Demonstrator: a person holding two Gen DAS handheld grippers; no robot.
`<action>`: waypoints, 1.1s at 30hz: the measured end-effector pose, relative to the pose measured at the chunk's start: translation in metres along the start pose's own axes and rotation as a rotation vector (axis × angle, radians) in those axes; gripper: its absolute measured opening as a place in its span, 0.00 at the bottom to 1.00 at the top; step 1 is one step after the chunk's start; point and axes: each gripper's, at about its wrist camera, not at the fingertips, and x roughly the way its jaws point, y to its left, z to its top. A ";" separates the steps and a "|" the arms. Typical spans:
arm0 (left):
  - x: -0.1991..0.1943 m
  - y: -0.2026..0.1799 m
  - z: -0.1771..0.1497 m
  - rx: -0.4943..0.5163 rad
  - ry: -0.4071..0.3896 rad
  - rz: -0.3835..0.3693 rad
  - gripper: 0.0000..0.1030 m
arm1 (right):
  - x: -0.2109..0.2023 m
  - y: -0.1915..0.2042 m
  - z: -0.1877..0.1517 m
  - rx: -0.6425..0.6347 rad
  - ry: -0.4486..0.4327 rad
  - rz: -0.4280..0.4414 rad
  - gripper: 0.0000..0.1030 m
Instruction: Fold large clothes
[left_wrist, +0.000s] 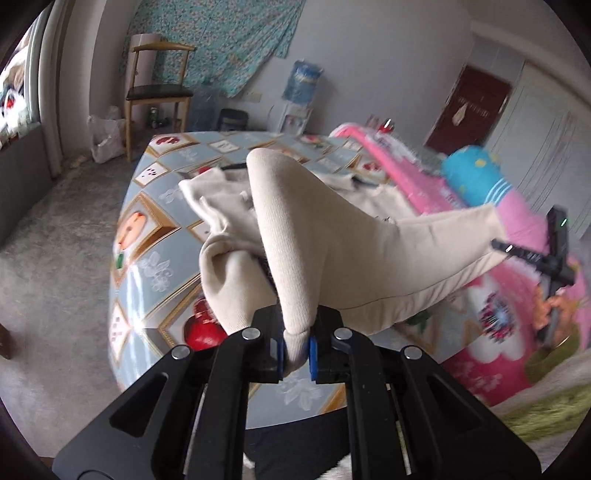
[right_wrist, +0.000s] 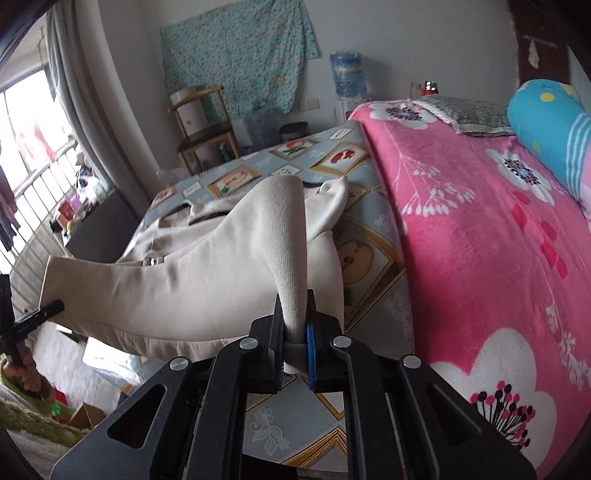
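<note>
Two grippers: both clamped on one garment
left gripper (left_wrist: 295, 350): jaws pinched on a corner of the cream knit garment (left_wrist: 332, 258)
right gripper (right_wrist: 295, 350): jaws pinched on another corner of it
garment: edge stretched between the grippers, lifted; the rest lies bunched on the fruit-print grey-blue sheet (right_wrist: 369, 258)
pink floral fleece blanket (right_wrist: 480, 240): beside the sheet, on the bed

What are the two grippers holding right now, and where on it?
Both hold the beige garment: left gripper and right gripper each pinch one end of the same edge.
</note>
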 end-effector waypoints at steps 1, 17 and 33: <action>-0.004 0.001 0.002 -0.014 -0.018 -0.017 0.08 | -0.005 -0.001 0.001 0.007 -0.018 0.003 0.09; 0.011 0.015 0.077 0.017 -0.182 -0.009 0.08 | 0.030 -0.002 0.085 -0.049 -0.153 0.055 0.09; 0.225 0.126 0.163 -0.120 0.180 0.232 0.18 | 0.297 -0.024 0.161 -0.022 0.213 -0.037 0.18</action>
